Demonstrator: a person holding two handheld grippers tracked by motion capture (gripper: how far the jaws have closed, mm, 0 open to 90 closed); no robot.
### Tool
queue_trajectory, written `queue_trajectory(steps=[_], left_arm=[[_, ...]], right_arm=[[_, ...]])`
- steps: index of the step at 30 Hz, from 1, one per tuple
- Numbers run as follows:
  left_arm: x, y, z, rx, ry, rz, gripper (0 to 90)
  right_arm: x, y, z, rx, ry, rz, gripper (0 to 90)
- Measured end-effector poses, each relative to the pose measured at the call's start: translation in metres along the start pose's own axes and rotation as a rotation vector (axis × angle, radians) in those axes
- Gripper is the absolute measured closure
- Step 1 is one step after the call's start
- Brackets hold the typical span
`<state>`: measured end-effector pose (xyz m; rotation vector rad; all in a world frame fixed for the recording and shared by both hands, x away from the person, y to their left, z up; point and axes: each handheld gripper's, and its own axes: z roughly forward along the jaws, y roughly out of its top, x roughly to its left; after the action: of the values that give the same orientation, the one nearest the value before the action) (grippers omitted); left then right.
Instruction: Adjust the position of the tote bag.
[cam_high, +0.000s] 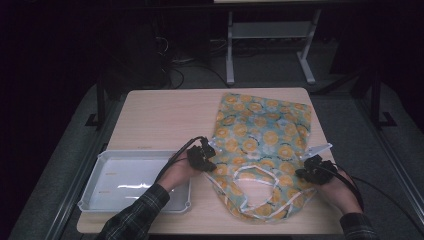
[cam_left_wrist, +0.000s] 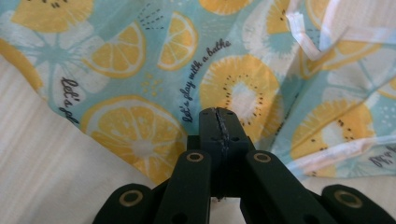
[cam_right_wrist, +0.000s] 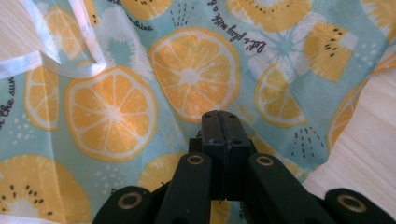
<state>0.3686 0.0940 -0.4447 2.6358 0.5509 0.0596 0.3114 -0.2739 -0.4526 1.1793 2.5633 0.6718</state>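
Both grippers (cam_high: 209, 156) (cam_high: 306, 172) closed, low over fruit-print garment (cam_high: 260, 140).

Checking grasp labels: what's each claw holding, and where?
Both claws are shut at the cloth: left claw at its left edge, right claw at its right edge. Whether fabric is pinched cannot be told.

Script "let's play with a bathe" printed on the citrus-print fabric bag (cam_left_wrist: 140, 70)

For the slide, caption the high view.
Two hand-held grippers, left and right, both shut, at the edges of a citrus-print garment beside a white tray.
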Motion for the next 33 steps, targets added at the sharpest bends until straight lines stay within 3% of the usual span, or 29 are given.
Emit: queue_trajectory(steps=[8,14,19,27,33], left_arm=[[-0.011,-0.005,-0.003,0.02,-0.01,0.01,90.0],[-0.026,-0.008,-0.006,0.052,-0.003,0.042,90.0],[-0.037,-0.017,-0.01,0.057,-0.047,0.034,90.0],[-0.055,-0.026,-0.014,0.075,-0.088,0.063,90.0],[-0.065,-0.037,-0.018,0.08,-0.132,0.064,90.0]], right_arm=[[0.003,0.0,-0.001,0.008,0.016,-0.005,89.7],[0.007,0.0,-0.002,0.014,0.025,-0.028,89.8],[0.014,-0.002,-0.004,0.022,0.031,-0.065,89.7],[0.023,-0.006,-0.007,0.034,0.055,-0.095,89.8],[0.038,-0.011,-0.012,0.051,0.086,-0.128,89.8]])
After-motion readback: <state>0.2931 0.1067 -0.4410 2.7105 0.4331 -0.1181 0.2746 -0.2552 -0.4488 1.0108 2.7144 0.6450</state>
